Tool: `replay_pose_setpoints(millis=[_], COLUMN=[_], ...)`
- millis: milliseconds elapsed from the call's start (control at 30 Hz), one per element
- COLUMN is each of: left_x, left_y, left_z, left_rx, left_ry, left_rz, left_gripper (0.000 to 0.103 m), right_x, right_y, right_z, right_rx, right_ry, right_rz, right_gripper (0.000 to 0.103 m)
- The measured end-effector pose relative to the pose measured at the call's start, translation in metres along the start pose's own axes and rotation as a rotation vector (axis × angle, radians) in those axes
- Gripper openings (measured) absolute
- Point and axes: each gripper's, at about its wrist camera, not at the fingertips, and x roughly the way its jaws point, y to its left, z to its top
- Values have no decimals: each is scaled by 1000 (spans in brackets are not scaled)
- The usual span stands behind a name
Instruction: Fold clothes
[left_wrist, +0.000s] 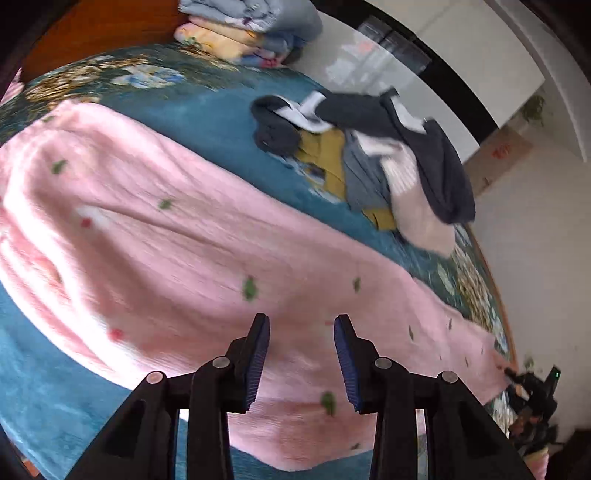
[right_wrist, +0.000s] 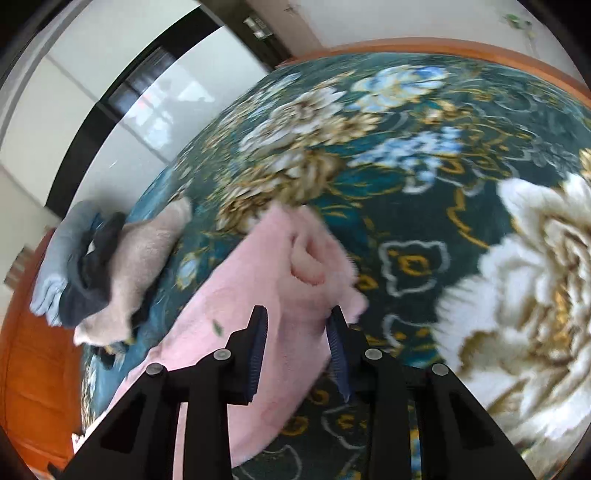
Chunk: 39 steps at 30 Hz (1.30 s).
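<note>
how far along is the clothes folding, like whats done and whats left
Done: little that shows. A stack of folded bedding sits at the far end of the bed; whether it belongs to this job is unclear.

In hand: the pink garment lies spread out. The left gripper and right gripper are open over it, gripping nothing.

Left: folding it, then the jumbled pile of clothes.

Left tool (left_wrist: 301, 325) agape; right tool (right_wrist: 297, 317) agape.

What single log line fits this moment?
step: fold | pink garment spread on bed | left gripper open above | right gripper open at edge
</note>
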Motion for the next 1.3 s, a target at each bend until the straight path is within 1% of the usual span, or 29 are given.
replay_pose_setpoints(millis=[33,100,133,167,200,300,333,367,400,467,500,533,600,633,667,767,833,900,1000,1067,1133,1167,1200,1267,1300], left_x=[8,16,18,19,18,17,18,20,22,24,25,25,23,23,23,24,24,23,21,18,16,15,13,7,4], left_y=[-11,-25,-28,-29,-28,-25,-24,-23,-22,-20,-20,-20,-20,-19,-18,-19,-20,-19,-16,-14,-12,-10,-9,-5,-3], left_z=[-8,-20,-23,-26,-27,-29,-29,-30,-31,-33,-34,-35,-35,-34,-34,-36,-37,-37,-38,-38,-38,-38,-38,-38,-37], left_rx=[27,66,76,82,82,79,78,74,69,67,72,76,77,73,68,66,75,70,60,51,41,35,29,17,11], left_ry=[24,46,51,58,57,55,60,65,71,82,84,86,83,82,81,79,77,78,76,71,68,65,63,51,45], left_rz=[-3,4,6,6,7,8,11,13,12,18,21,24,25,24,24,28,29,23,9,-3,-16,-23,-30,-45,-53], left_gripper=[40,40,40,40,40,40,40,40,40,40,40,40,40,40,40,40,40,40,41,41,41,41,41,41,41], right_x=[5,10,10,8,3,-20,-26,-26,-21,2,11,17,15,13,10,-1,-10,-7,-1,0,9,11,16,19,15], right_y=[0,-2,-2,1,4,15,16,12,5,-11,-18,-25,-33,-36,-38,-40,-42,-46,-54,-57,-59,-58,-53,-43,-30], right_z=[1,4,5,5,5,6,6,5,4,0,-4,-8,-12,-13,-14,-15,-19,-19,-16,-16,-13,-13,-10,-9,-10], right_rx=[10,33,38,30,4,-91,-114,-112,-98,-64,-44,-23,2,12,13,-1,1,15,89,144,201,225,236,234,202], right_ry=[15,18,11,3,-18,-112,-145,-152,-140,-68,-43,-30,-47,-61,-71,-94,-108,-96,-81,-88,-75,-67,-64,-63,-70], right_rz=[-14,-26,-23,-20,-4,74,89,78,56,3,-8,-13,6,19,15,-30,-51,-69,-26,21,82,93,86,53,52], right_gripper=[35,33,28,12,9,9,9,9,9,9,9,10,15,18,24,39,42,50,53,53,52,49,39,24,20])
